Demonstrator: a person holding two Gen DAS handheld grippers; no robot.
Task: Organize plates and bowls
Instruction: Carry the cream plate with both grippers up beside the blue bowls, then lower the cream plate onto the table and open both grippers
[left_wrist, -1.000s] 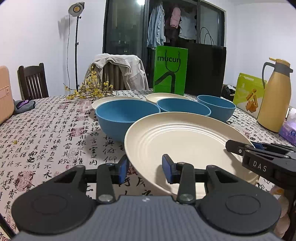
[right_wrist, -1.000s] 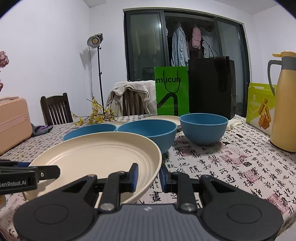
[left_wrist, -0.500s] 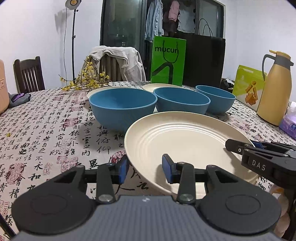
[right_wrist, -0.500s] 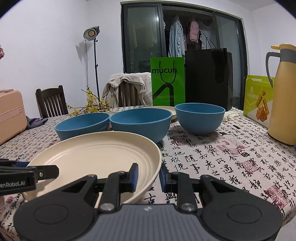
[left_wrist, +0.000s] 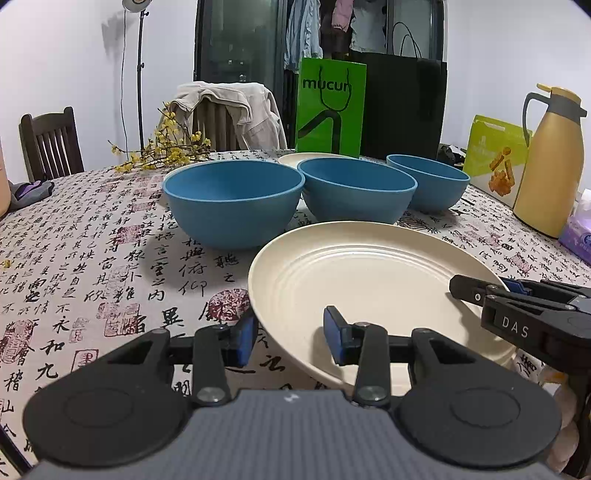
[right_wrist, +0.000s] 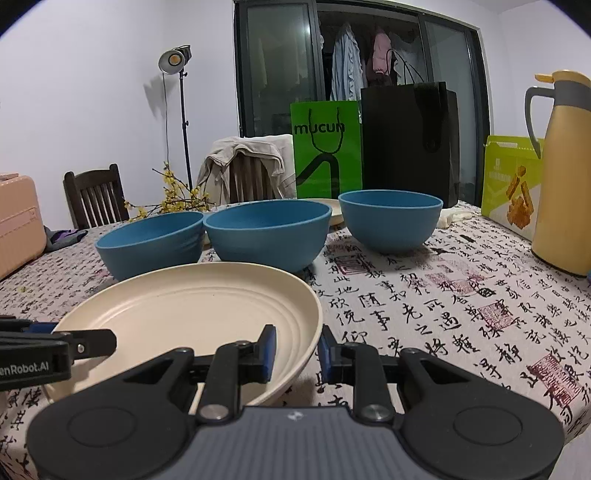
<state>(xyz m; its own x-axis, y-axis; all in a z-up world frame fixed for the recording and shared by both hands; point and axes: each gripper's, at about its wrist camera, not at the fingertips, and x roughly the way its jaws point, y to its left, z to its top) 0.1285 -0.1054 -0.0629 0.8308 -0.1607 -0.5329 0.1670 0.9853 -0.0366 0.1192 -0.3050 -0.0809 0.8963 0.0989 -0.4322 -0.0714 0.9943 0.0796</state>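
A large cream plate (left_wrist: 369, 280) (right_wrist: 192, 314) hangs just above the calligraphy tablecloth (left_wrist: 92, 258), held from both sides. My left gripper (left_wrist: 288, 332) is shut on its left rim, one pad outside and one inside. My right gripper (right_wrist: 295, 349) is shut on the right rim the same way; its fingers (left_wrist: 476, 295) reach in from the right in the left wrist view. Beyond the plate stand three blue bowls in a row: left (left_wrist: 232, 203), middle (left_wrist: 354, 192), right (left_wrist: 428, 181). Another cream plate (left_wrist: 295, 158) lies behind them, mostly hidden.
A yellow thermos jug (left_wrist: 550, 162) and a green box (left_wrist: 495, 155) stand at the right edge, with a purple tissue pack (left_wrist: 578, 232) nearer. Green (left_wrist: 330, 107) and black bags stand at the back. Yellow flower sprigs (left_wrist: 162, 155) lie far left. Chairs ring the table.
The left gripper has sunk a little with the plate, so the bowls now look higher and more side-on. Both grips on the plate are unchanged.
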